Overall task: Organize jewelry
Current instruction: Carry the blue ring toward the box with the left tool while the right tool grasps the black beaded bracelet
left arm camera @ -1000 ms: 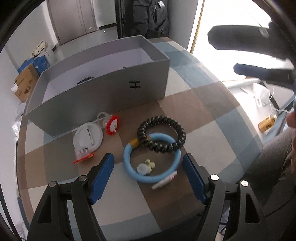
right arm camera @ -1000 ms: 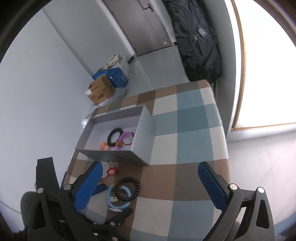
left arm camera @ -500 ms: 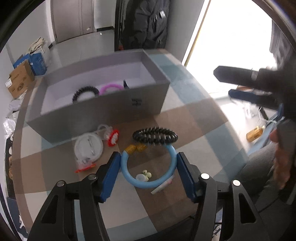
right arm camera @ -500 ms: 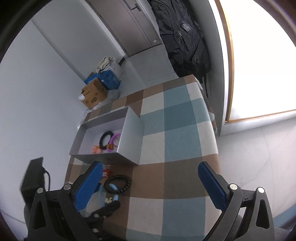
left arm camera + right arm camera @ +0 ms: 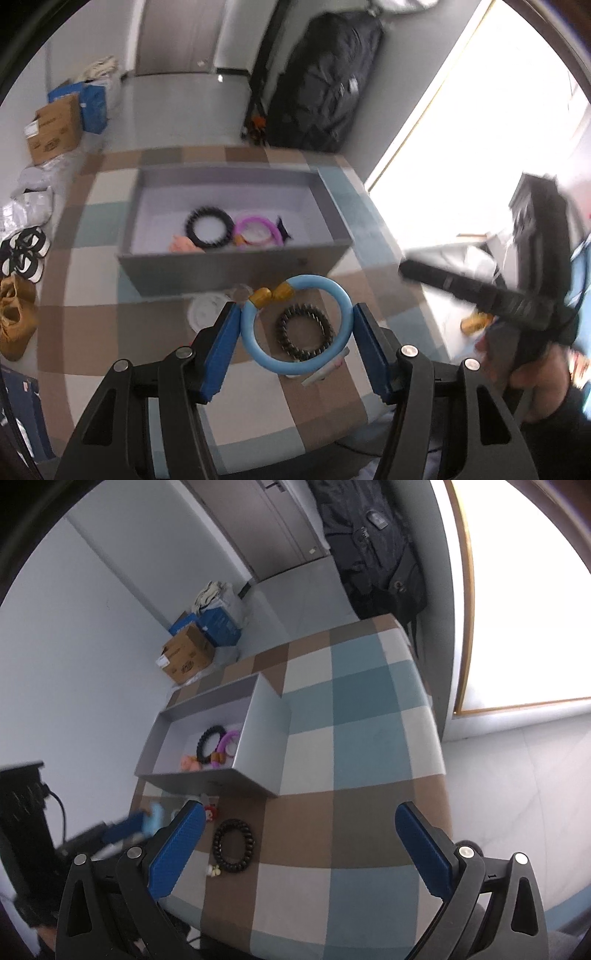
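Left hand-held gripper [image 5: 295, 336]: closed on the light blue bangle [image 5: 258, 352], one blue finger pressing each outer side; held above the worktop.
Light blue bangle: ring with two gold beads [image 5: 271, 294] at its 11 o'clock; face-on to the left wrist camera. In the right wrist view it shows only as a blurred blue patch [image 5: 153, 819] at the left gripper's tip.
Right hand-held gripper [image 5: 299, 849]: wide open, nothing between the fingers; hovers over the checked cloth of the worktop [image 5: 369, 738].
Black beaded bracelet [image 5: 233, 845]: flat on a brown square of the worktop, at 6 o'clock of the grey box; seen through the bangle in the left wrist view [image 5: 303, 338].
Grey box [image 5: 321, 258]: open-topped, on the worktop beyond the loose pieces.
Box contents: black bracelet [image 5: 209, 232], purple bangle [image 5: 258, 230] just beside it at 3 o'clock, peach-coloured item [image 5: 183, 244] at the near wall.
Loose pieces on worktop: small red item [image 5: 210, 813] near the box's front wall; white round piece [image 5: 207, 314] partly hidden by the left finger; small cream charm [image 5: 213, 870] touching the black beaded bracelet's near edge.
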A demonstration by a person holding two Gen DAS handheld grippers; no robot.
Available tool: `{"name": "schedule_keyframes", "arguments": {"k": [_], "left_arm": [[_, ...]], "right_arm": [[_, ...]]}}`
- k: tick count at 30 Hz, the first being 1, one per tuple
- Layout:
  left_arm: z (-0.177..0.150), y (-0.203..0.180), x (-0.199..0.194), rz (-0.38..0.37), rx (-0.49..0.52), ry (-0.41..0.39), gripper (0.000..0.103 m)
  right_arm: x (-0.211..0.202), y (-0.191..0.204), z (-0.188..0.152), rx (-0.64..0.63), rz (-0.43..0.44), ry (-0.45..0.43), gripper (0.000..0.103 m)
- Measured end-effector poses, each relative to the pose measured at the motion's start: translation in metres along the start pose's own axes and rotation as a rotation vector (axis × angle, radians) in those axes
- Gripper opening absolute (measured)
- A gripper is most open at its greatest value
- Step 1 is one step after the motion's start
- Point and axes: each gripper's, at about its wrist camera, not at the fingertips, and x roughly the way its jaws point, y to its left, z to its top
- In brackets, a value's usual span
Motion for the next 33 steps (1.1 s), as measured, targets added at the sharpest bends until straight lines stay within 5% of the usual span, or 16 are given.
{"name": "schedule_keyframes", "arguments": {"k": [9,17,33], "left_arm": [[0.015,0.035,-0.032,0.033,-0.125,-0.131,0.057],[0.020,0.053,-0.032,0.018,-0.192,-0.130,0.057],[0.020,0.051,-0.033,0.008,-0.171,-0.115,0.057]], "right_arm": [[0.024,0.042,-0.018,-0.215,-0.024,0.076,0.097],[0.052,0.061,-0.032,-0.230,0.013,0.157,0.078],[0.075,0.099,-0.042,-0.390,-0.117,0.146,0.047]]}}
